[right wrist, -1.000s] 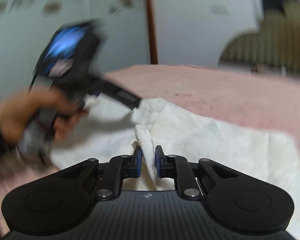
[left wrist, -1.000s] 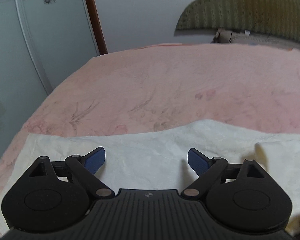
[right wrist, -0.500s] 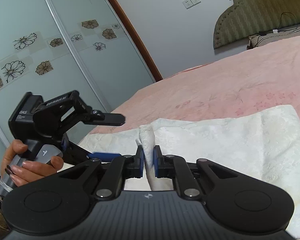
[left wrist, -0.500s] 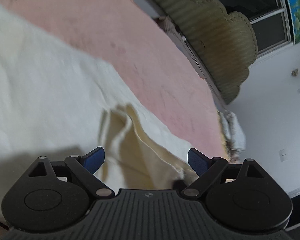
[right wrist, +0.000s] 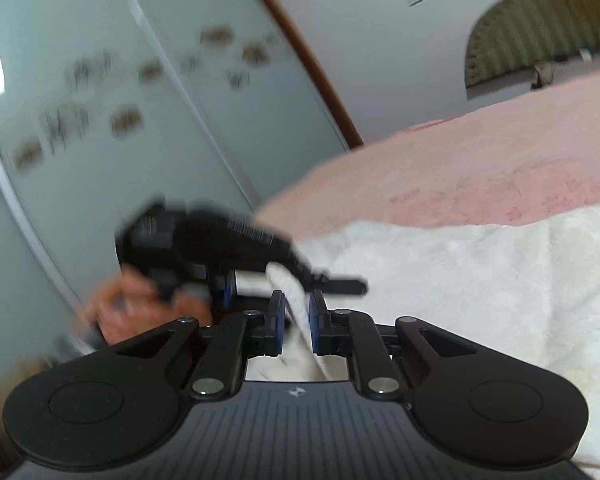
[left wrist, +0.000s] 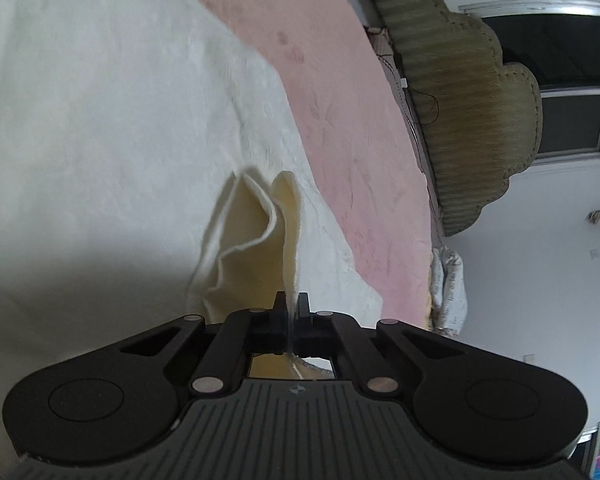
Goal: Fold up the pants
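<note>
Cream-white pants lie spread on a pink bed. My left gripper is shut on a raised cream edge of the pants, which stands up in two folds ahead of the fingers. In the right wrist view the pants cover the right half. My right gripper is shut on a bunched fold of the pants, with a narrow gap between the blue pads. The left gripper, blurred, sits just beyond it in a hand, pinching the same raised fold.
An olive padded headboard and a dark window are at the bed's far end. Frosted sliding doors with flower prints stand to the left of the bed. A white patterned cloth hangs at the bed's edge.
My left gripper swung over to the raised pants edge and closed on it; it was open before. My right gripper kept its hold on the fold and has loosened slightly.
</note>
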